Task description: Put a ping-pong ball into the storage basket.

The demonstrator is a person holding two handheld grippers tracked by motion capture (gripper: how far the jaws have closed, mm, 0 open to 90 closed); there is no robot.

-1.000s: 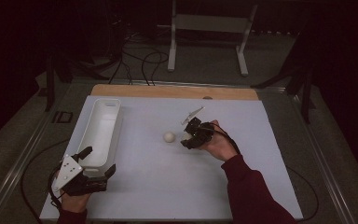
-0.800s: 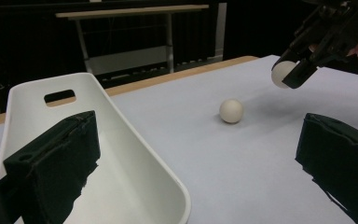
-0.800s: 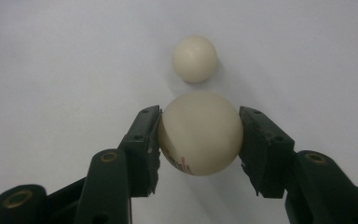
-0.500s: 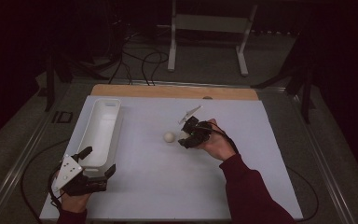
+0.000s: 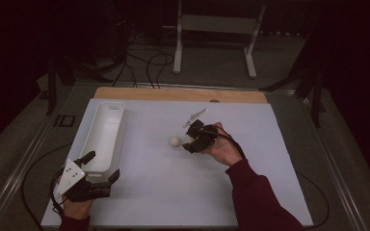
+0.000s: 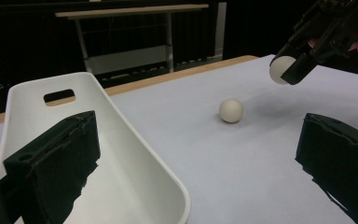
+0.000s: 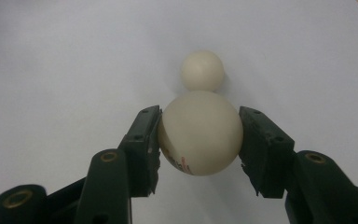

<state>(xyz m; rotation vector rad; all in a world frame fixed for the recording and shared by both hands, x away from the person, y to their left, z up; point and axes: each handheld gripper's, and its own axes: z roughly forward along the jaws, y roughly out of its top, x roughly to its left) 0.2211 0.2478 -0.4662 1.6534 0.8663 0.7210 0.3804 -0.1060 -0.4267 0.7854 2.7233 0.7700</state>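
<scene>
The right gripper has both black jaws pressed against the sides of a cream ball, which carries a small red and dark mark low on its left. Just beyond it a second, similar ball lies on the pale table, near the view's top middle.

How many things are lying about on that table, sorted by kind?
Balls: 2, one held in the right tongs, the held ball, and one loose ball on the table.
White tray: 1.
Total: 3.
</scene>
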